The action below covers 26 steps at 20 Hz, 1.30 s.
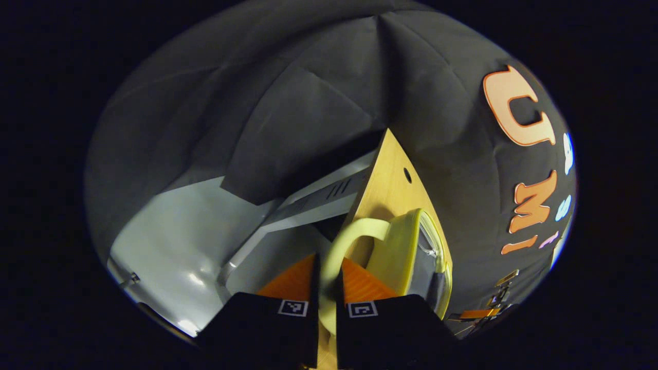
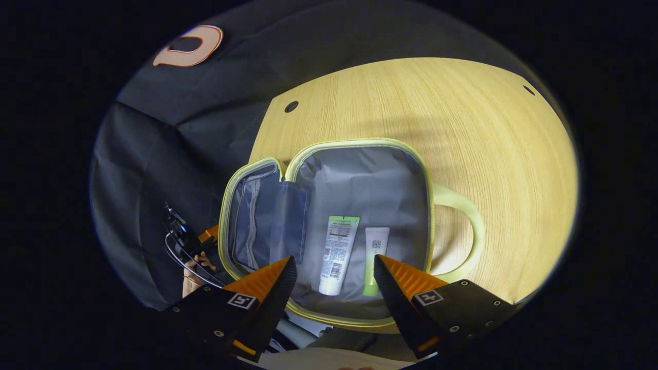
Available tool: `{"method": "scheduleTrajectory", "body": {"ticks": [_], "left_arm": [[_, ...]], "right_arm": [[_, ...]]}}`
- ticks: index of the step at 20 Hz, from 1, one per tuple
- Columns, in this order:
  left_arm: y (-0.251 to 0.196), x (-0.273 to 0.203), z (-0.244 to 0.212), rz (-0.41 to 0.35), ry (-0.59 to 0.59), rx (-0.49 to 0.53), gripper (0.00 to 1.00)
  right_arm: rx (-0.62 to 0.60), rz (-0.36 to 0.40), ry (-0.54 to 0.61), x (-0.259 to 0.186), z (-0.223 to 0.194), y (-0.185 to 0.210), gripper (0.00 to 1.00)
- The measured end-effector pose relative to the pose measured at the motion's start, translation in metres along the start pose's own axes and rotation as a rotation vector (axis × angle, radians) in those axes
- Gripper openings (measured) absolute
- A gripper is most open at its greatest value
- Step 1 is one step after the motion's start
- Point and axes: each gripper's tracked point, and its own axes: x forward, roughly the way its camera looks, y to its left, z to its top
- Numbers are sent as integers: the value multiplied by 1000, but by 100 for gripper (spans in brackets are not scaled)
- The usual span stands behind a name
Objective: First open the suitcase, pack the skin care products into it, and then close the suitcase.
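Left gripper view: left gripper (image 1: pixel 327 288) sat at the bottom, its two fingers (image 1: pixel 290 285) pressed close on the pale yellow-green handle (image 1: pixel 342 241) of the suitcase (image 1: pixel 398 252). Handle looped up between the fingers and back to the case. One suitcase, seen from its side, standing near the corner of the wooden table (image 1: pixel 388 169). Table tilted and narrow here, with one dark round hole (image 1: pixel 407 175). Grey floor (image 1: pixel 180 236) off to the left, past the table edge.

Right gripper view: right gripper (image 2: pixel 334 275) hung over the case with its fingers (image 2: pixel 270 280) wide apart, gripping nothing. Suitcase (image 2: pixel 360 174) lay open and flat by the near edge of the table (image 2: pixel 462 113), grey lining up. Lid (image 2: pixel 252 216) folded out to the left, its own handle (image 2: pixel 460 226) sticking out to the right. Two tubes inside, side by side, just apart. Bigger white tube with a green top (image 2: pixel 336 252) lay long-ways toward the gripper, a bit slanted. Smaller white tube (image 2: pixel 374 257) lay the same way, green cap at the near end. Two dark holes seen in the table. A hand (image 2: pixel 195 272) with another tool seen low at the left, off the table.
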Motion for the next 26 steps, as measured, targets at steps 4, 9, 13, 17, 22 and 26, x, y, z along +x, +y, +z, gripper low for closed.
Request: {"method": "scheduleTrajectory", "body": {"ticks": [4, 9, 13, 17, 22, 26], "left_arm": [[-29, -22, 7, 93, 4, 142, 7], [-98, -66, 25, 136, -37, 265, 7], [-176, -111, 20, 120, -79, 345, 6], [-254, -134, 0, 139, -119, 471, 7], [-340, -142, -48, 130, -139, 592, 6], [-408, -132, -106, 94, -110, 698, 7]], "right_arm": [[6, -4, -73, -6, 16, -6, 96], [2, 4, -157, -26, 35, -16, 96], [0, 40, -195, -42, 42, -27, 96], [-37, 60, -228, -63, 50, -48, 96], [-37, 96, -259, -101, 57, -84, 95], [-74, 61, -307, -133, 66, -131, 96]]}}
